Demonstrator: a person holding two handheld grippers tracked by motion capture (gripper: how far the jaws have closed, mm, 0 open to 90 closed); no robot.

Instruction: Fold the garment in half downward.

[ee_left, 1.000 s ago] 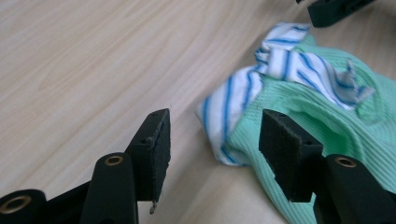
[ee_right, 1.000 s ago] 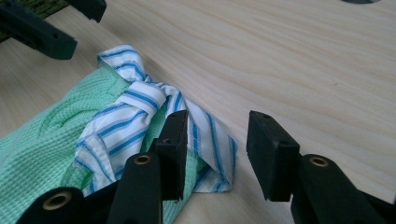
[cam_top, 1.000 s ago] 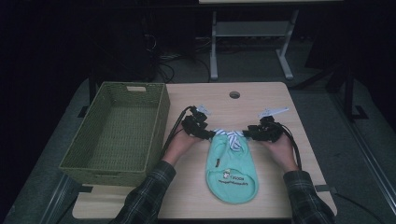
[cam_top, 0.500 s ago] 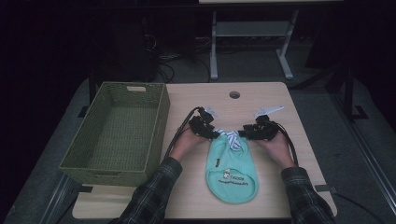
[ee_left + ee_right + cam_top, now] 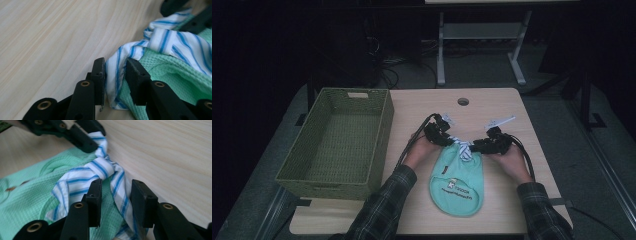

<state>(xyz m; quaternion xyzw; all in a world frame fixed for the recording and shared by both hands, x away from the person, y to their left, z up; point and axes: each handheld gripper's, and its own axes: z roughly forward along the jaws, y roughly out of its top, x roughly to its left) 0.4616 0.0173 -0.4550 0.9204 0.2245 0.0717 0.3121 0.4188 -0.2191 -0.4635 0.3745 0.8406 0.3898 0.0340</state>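
A mint-green bib [image 5: 457, 185] lies flat near the table's front edge, its white straps with blue stripes tied in a knot [image 5: 465, 148] at the top. My left gripper [image 5: 449, 141] is down at the knot's left. Its jaws have just been closing around the left strap [image 5: 113, 75], which fills most of the gap without being pinched. At the knot's right, my right gripper [image 5: 476, 146] has its jaws astride the right strap [image 5: 119, 188]. These have also just been closing, and room is left on both sides.
A woven olive basket [image 5: 384, 125] stands on the table's left side with nothing in it. The wooden tabletop [image 5: 482, 107] has a round cable hole [image 5: 463, 101] at the back. Cables trail from both grippers along the forearms.
My left hand has moved right and down to the knot, and its jaws have narrowed around the left strap. The right hand has stayed in place.
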